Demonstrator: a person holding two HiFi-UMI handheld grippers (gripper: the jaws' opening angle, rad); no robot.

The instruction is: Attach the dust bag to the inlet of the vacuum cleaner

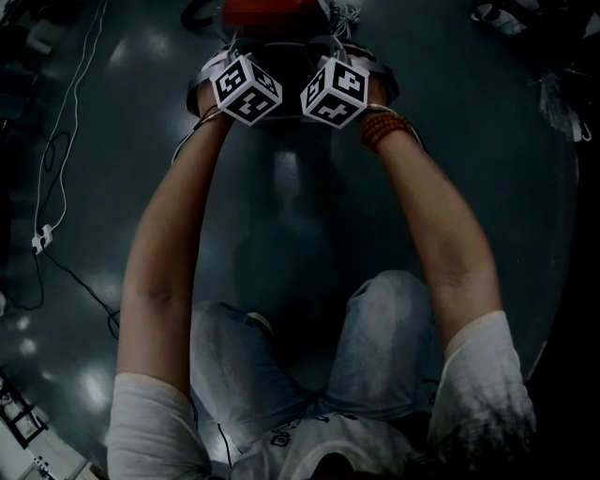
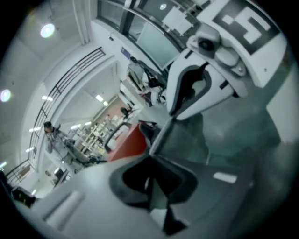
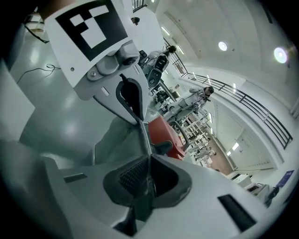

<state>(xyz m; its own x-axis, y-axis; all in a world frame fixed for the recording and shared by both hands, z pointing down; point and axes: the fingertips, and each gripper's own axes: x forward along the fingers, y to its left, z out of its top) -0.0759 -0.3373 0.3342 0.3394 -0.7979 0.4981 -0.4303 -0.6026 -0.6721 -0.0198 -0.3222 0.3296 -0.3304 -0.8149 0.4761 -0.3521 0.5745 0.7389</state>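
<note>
The red vacuum cleaner [image 1: 267, 11] stands on the floor at the top of the head view, partly cut off. Just in front of it my left gripper [image 1: 242, 56] and right gripper [image 1: 328, 54] sit close together, their marker cubes almost touching. A thin grey dust bag [image 2: 187, 135] is seen edge-on and runs between the two grippers. My left gripper [image 2: 150, 182] is shut on its near edge. From the other side my right gripper [image 3: 148, 179] is shut on the same dust bag [image 3: 117, 140]. The vacuum cleaner's red body [image 3: 166, 135] lies just beyond the bag; its inlet is hidden.
The person sits on a dark glossy floor [image 1: 281, 187], jeans-clad knees [image 1: 384, 319] below the arms. White cables [image 1: 56, 141] trail along the left. Clutter lies at the top right [image 1: 562, 103]. Other people [image 2: 51, 135] and shelves stand far off in the hall.
</note>
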